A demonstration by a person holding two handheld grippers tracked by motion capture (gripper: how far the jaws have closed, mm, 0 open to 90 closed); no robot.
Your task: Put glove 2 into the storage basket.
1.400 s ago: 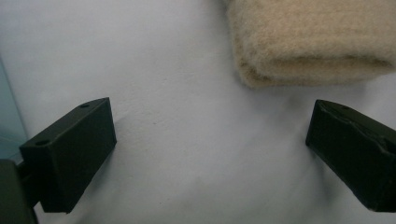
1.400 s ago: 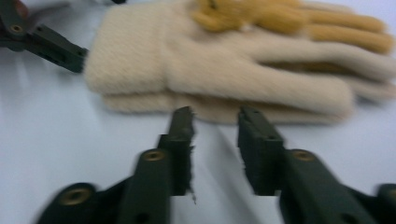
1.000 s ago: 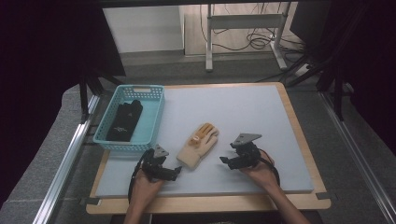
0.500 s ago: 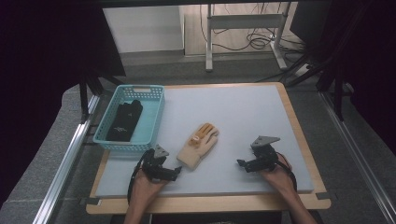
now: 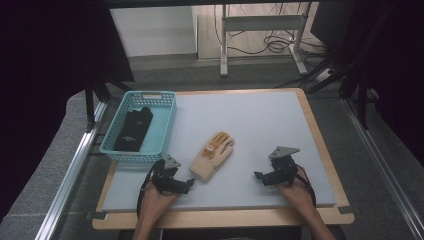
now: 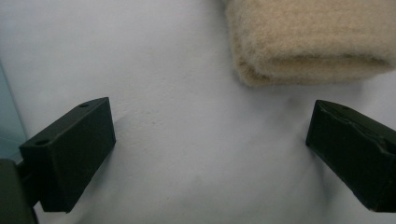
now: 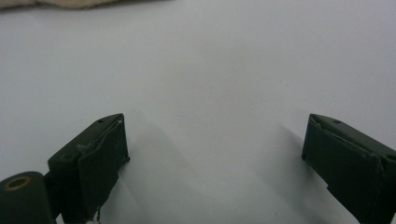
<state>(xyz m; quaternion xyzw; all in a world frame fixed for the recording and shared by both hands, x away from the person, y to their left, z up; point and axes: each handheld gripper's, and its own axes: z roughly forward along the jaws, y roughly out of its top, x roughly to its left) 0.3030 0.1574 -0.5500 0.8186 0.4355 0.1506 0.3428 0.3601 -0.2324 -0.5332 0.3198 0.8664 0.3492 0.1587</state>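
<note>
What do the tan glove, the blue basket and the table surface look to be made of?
Tan glove: knitted fabric, likely cotton or wool; the left gripper view shows a fuzzy, ribbed cuff, and the palm carries orange patches, perhaps a rubbery coating. Blue basket: moulded plastic, with lattice walls. Table surface: a matte pale grey mat, possibly foam, on a wooden board.

On the counter (image 5: 260, 120) a glove (image 5: 213, 154) is laid between the left tongs (image 5: 189, 183) and the right tongs (image 5: 258, 176), just beside the left pair and well apart from the right; a basket (image 5: 162, 129) is set beyond the left tongs; a second glove (image 5: 133, 128) is held in it.
</note>
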